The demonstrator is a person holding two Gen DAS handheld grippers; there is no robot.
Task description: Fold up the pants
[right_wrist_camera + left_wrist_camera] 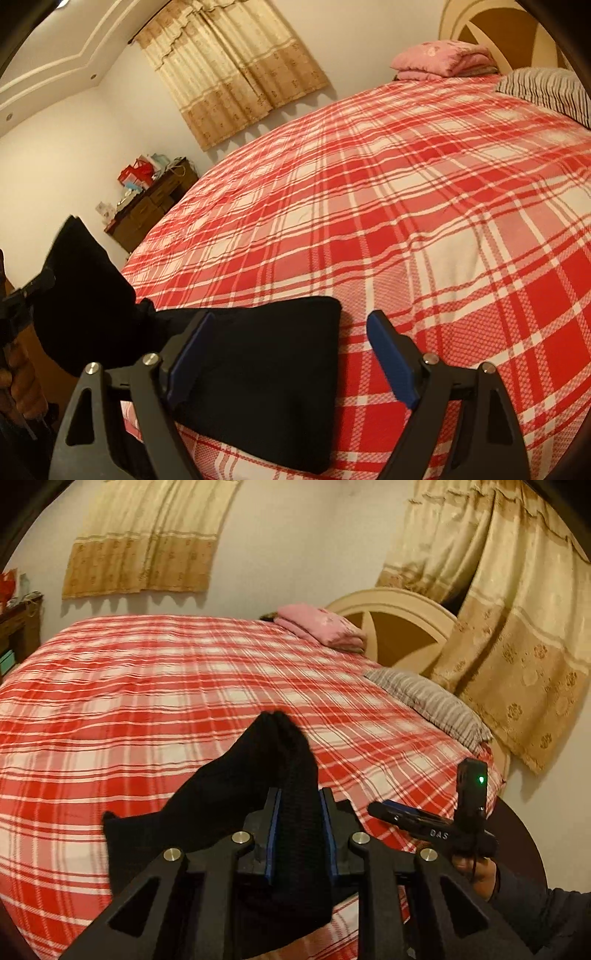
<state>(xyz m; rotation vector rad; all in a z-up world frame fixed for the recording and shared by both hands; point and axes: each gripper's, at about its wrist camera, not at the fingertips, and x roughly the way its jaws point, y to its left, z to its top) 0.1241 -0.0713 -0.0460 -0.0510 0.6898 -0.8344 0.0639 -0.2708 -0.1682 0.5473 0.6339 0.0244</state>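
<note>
The left gripper [301, 819] clamps a lifted end of the black knit pants [266, 387]; the right gripper [291, 354] gapes empty above them. Folding seems partway, on the red plaid bed [424, 206].

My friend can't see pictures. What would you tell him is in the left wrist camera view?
The left gripper pinches black pants above a red plaid bedspread. The right gripper waits nearby, with pink folded bedding at the headboard.

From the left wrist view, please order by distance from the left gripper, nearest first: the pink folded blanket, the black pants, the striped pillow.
1. Black pants, clamped in the left gripper.
2. Striped pillow, farther right, at the bed's edge.
3. Pink folded blanket, farthest, beside the headboard.
</note>
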